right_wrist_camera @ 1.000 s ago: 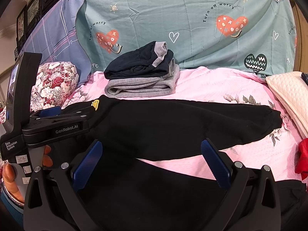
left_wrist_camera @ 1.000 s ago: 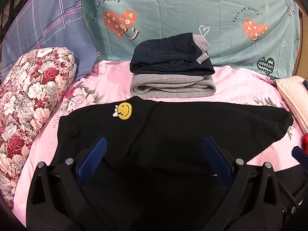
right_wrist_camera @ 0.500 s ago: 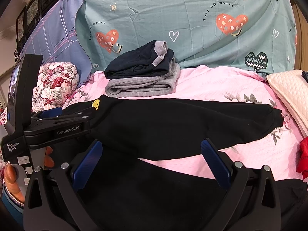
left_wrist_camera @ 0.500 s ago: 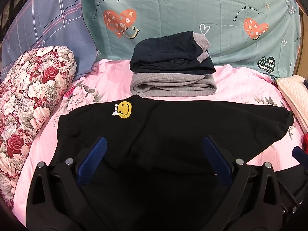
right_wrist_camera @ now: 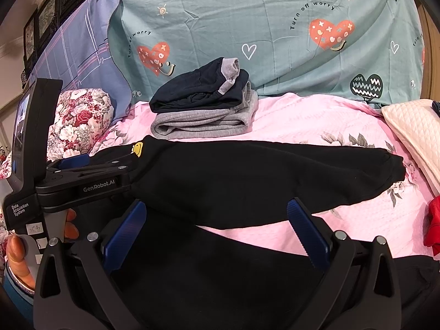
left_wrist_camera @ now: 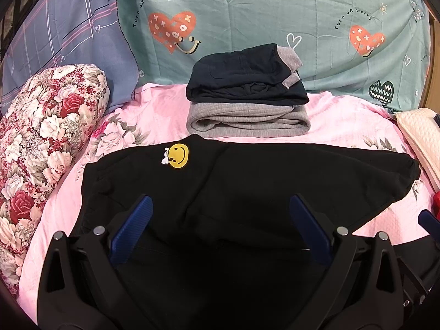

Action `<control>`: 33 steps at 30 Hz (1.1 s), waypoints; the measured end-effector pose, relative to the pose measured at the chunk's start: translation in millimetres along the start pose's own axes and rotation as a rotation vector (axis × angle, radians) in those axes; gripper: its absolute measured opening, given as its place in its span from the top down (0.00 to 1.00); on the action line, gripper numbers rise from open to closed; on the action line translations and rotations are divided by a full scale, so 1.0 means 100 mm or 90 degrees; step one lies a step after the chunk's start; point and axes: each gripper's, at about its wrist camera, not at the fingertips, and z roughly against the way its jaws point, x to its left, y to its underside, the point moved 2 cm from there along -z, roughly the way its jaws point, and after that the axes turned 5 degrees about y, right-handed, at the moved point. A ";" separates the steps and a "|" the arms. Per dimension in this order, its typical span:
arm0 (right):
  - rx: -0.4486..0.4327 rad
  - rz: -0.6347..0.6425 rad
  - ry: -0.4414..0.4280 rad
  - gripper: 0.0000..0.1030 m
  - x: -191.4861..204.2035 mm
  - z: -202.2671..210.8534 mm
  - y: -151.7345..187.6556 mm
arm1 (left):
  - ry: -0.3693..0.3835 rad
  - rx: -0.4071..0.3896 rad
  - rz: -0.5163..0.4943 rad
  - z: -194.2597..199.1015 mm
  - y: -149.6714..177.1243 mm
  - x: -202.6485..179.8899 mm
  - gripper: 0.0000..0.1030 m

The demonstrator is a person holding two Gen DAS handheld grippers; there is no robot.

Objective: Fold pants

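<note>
Black pants [left_wrist_camera: 247, 181] with a yellow smiley patch [left_wrist_camera: 178, 156] lie spread on the pink bed sheet [left_wrist_camera: 343, 126]. One leg stretches to the right [right_wrist_camera: 275, 173]; the other leg lies nearer, under the grippers [right_wrist_camera: 220, 275]. My left gripper [left_wrist_camera: 220, 220] is open above the waist area, with nothing between its blue pads [left_wrist_camera: 132, 228]. My right gripper [right_wrist_camera: 214, 225] is open above the gap between the two legs. The left gripper also shows from the side in the right wrist view [right_wrist_camera: 82, 176], held by a hand.
A stack of folded dark and grey clothes [left_wrist_camera: 247, 96] sits behind the pants. A floral bolster [left_wrist_camera: 41, 143] lies at the left. A teal heart-print cover [left_wrist_camera: 275, 22] rises at the back. A cream quilted pad [right_wrist_camera: 412, 137] and a red item [right_wrist_camera: 434, 225] are at the right.
Both grippers have shifted only slightly; the view has crept a little downward and forward. The pants have not moved and both grippers stay open.
</note>
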 end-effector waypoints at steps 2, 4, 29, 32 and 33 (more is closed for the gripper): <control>0.000 -0.001 -0.002 0.01 -0.01 -0.01 0.00 | 0.000 0.000 0.000 0.00 0.00 0.00 0.02; 0.000 -0.002 -0.002 0.01 0.00 -0.01 0.00 | 0.001 0.001 0.001 0.00 0.00 0.00 0.02; 0.051 -0.061 -0.013 0.01 -0.68 0.13 -0.31 | 0.000 -0.019 0.020 0.26 -0.07 0.25 0.02; 0.058 -0.155 0.049 0.01 -1.56 0.20 -0.37 | -0.019 -0.028 0.032 0.41 -0.04 0.52 0.02; 0.058 -0.189 0.053 0.01 -1.79 0.21 -0.35 | -0.028 -0.028 0.036 0.44 -0.03 0.59 0.02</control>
